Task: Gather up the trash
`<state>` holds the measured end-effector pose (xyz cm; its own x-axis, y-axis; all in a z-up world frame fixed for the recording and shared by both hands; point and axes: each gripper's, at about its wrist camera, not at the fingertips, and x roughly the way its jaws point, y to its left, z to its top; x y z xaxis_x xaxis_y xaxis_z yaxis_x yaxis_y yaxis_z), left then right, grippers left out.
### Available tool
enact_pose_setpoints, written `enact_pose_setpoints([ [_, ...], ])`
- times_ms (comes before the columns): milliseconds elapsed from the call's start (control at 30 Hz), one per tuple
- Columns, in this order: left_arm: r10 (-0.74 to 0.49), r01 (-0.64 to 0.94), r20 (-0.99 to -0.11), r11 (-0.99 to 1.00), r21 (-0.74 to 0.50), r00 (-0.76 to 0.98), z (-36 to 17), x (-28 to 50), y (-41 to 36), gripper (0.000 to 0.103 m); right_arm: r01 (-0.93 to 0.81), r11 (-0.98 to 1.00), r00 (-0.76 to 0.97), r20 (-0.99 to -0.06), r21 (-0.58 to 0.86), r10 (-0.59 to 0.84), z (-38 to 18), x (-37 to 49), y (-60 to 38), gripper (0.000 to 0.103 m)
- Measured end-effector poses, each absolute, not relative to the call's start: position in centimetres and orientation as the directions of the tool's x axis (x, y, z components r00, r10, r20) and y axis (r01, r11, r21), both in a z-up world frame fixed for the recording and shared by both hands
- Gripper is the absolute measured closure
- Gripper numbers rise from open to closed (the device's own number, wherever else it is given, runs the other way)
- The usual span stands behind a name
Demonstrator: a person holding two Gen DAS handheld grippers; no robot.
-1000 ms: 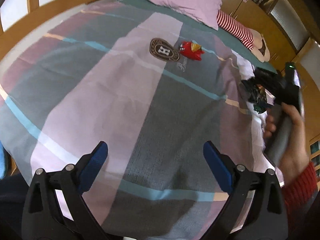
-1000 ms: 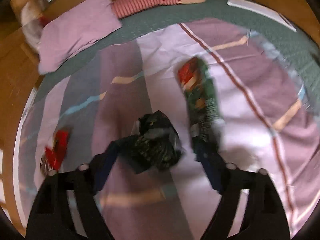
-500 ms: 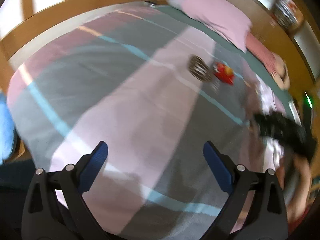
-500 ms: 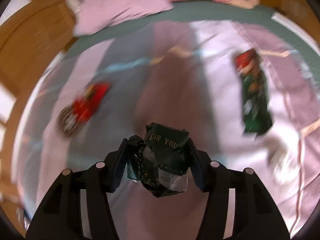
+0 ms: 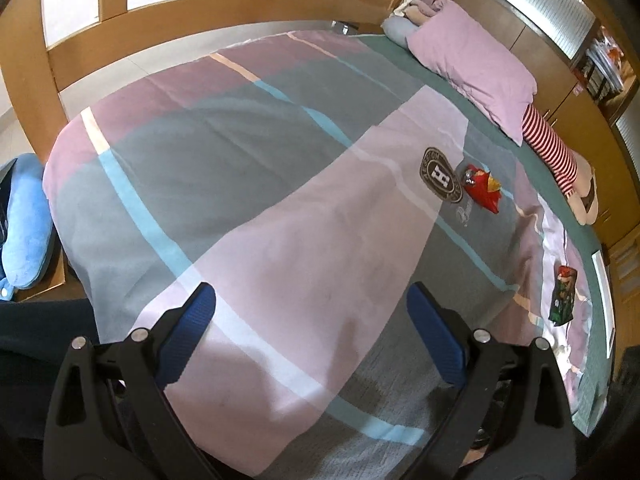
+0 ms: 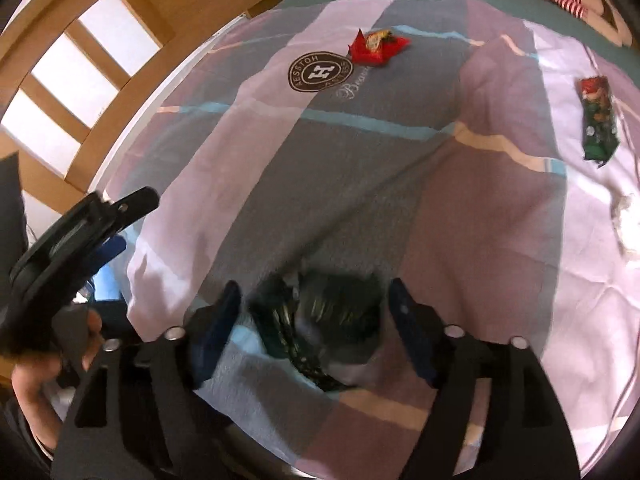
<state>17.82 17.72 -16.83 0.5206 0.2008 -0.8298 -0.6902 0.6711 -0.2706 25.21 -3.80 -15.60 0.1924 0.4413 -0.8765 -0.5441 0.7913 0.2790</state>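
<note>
between the blue pads of the right tool a crumpled dark wrapper shows blurred; the jaws have just been opening and stand wide, with a gap on each side of the wrapper, so it seems loose, though the blur leaves that unsure. the left tool also stands wide open over the quilt with nothing between its pads. in the right view a hand grips the left tool's handle at the near left edge of the bed. farther up the quilt, a red wrapper lies just beside a round dark badge printed on the cloth. a green wrapper lies flat near the bed's right edge, well apart from the red one. at the head lie a pink pillow and a red-and-white striped doll.
</note>
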Motion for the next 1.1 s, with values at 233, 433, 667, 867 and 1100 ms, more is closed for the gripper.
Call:
enact_pose_setpoints([
  [233, 0.194, -0.678, -0.833, 0.687, -0.261, 0.517, -16.9, 18.1, 17.5, 0.007, -0.430, 0.834, 0.290, -0.822, 0.345, 0.490, -13.4, 26.4, -9.3, 0.021],
  [433, 0.186, -0.675, -0.836, 0.689, -0.264, 0.516, -17.1, 18.3, 17.4, 0.007, -0.265, 0.906, 0.424, -0.803, 0.331, 0.418, -12.5, 27.6, -14.3, 0.021],
  [667, 0.191, -0.666, -0.838, 0.705, -0.246, 0.511, -17.1, 18.5, 17.0, 0.007, -0.171, 0.923, 0.431, -0.816, 0.344, 0.384, -13.5, 27.8, -17.3, 0.021],
  [867, 0.190, -0.674, -0.839, 0.694, -0.253, 0.510, -17.2, 18.3, 17.2, 0.007, -0.146, 0.938, 0.459, -0.819, 0.314, 0.345, -13.7, 27.5, -18.5, 0.021],
  [1100, 0.165, -0.646, -0.822, 0.708, -0.286, 0.545, -17.0, 18.2, 16.8, 0.007, -0.024, 0.976, 0.566, -0.802, 0.215, 0.190, -12.1, 30.0, -21.8, 0.021],
])
